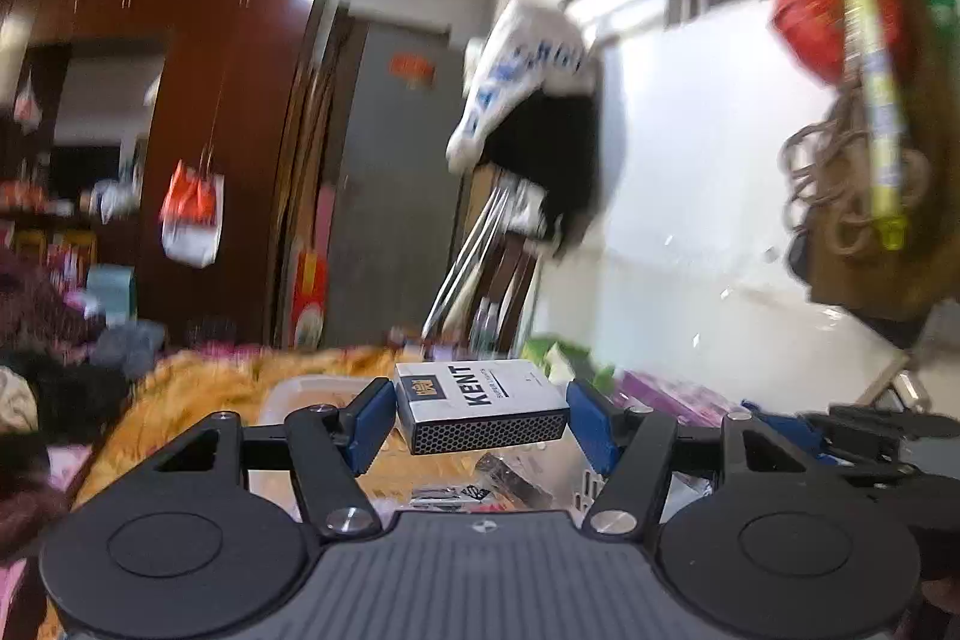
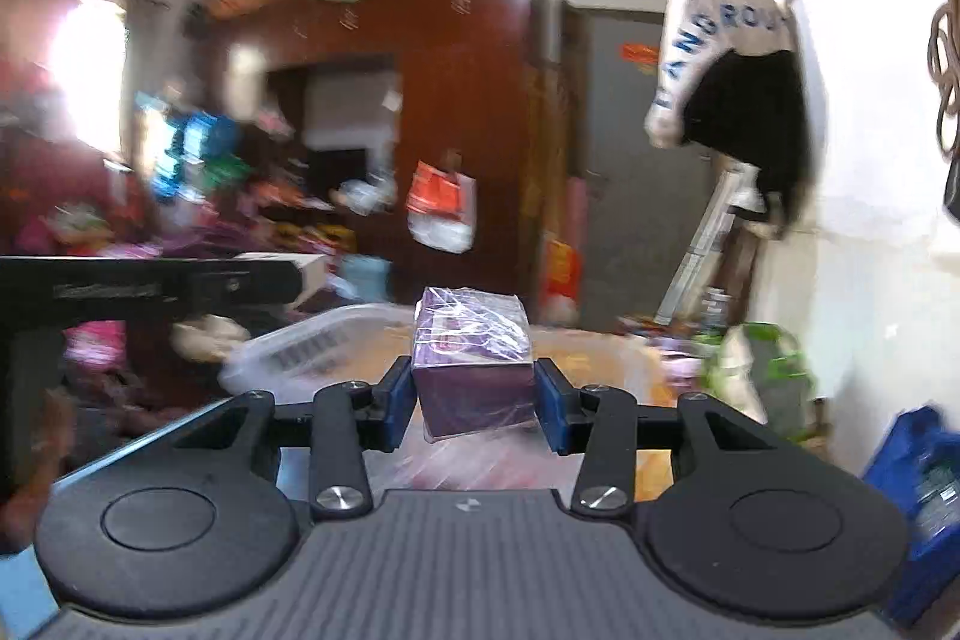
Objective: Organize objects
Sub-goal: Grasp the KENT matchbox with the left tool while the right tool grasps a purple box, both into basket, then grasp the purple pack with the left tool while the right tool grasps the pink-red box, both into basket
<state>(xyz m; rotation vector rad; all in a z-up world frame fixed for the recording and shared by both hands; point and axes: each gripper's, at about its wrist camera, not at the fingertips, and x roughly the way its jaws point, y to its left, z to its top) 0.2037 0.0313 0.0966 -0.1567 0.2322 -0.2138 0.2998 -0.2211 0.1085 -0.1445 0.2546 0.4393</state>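
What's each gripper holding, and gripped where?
Left gripper: Kent cigarette pack, by its two short ends. Right gripper: purple wrapped box, by its sides.

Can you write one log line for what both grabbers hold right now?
left gripper: shut on KENT box | right gripper: shut on purple wrapped box | both lifted

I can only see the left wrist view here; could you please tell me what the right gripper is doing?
Observer: The right gripper is shut on a purple box wrapped in clear film.
Operator: Thank you. Is the box lifted or resting on something?
Observer: Lifted; nothing supports it from below, only the blue pads at its sides.
Operator: Is there a container nearby?
Observer: Yes, a clear plastic bin lies behind and to the left of the box.
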